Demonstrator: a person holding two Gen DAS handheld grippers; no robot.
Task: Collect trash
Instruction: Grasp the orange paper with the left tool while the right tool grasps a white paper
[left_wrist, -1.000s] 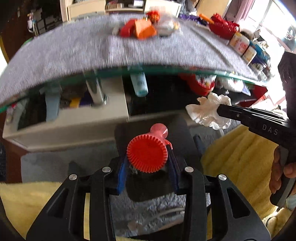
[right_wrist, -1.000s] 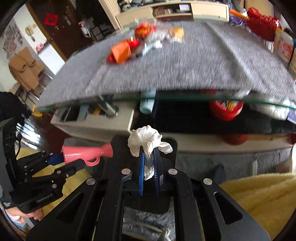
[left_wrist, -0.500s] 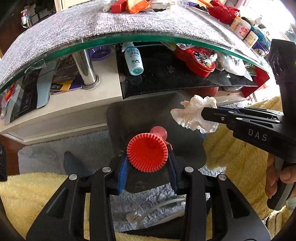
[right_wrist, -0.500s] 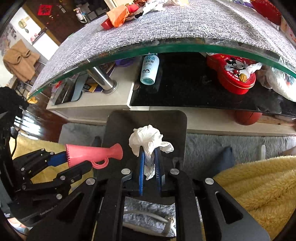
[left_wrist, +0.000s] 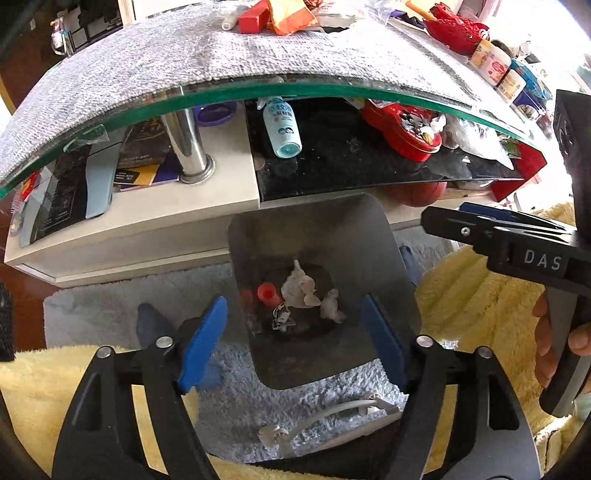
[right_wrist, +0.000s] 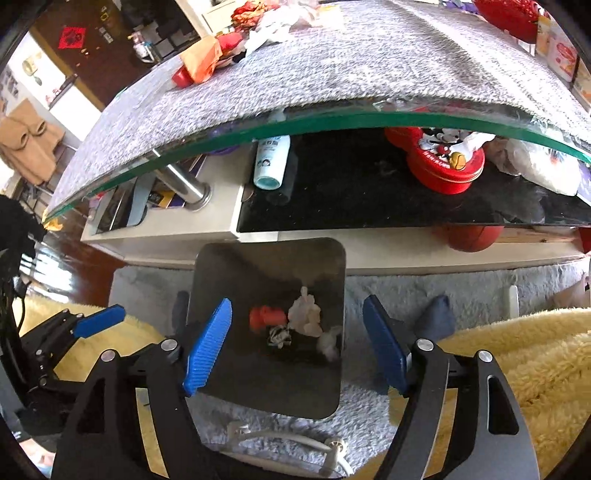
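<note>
A dark metal bin (left_wrist: 388, 258) stands on the floor below the table; it also shows in the right wrist view (right_wrist: 332, 266). Inside lie a red horn toy (left_wrist: 267, 293), crumpled white tissue (left_wrist: 299, 290) and other scraps; the toy (right_wrist: 264, 317) and tissue (right_wrist: 304, 314) show in the right view too. My left gripper (left_wrist: 293, 343) is open and empty over the bin. My right gripper (right_wrist: 299, 343) is open and empty over it too, and appears at the right of the left view (left_wrist: 495, 227). More trash (left_wrist: 288, 16) lies on the table's far side.
A glass table with a grey cloth (left_wrist: 184, 55) overhangs a lower shelf holding a bottle (left_wrist: 282, 127) and a red tin (left_wrist: 402, 129). A yellow blanket (left_wrist: 461, 302) flanks the bin. A white cable (left_wrist: 332, 413) lies on the grey rug.
Both grippers opened: the red horn toy dropped from the left and the tissue from the right into the bin. Both views moved closer over the bin.
</note>
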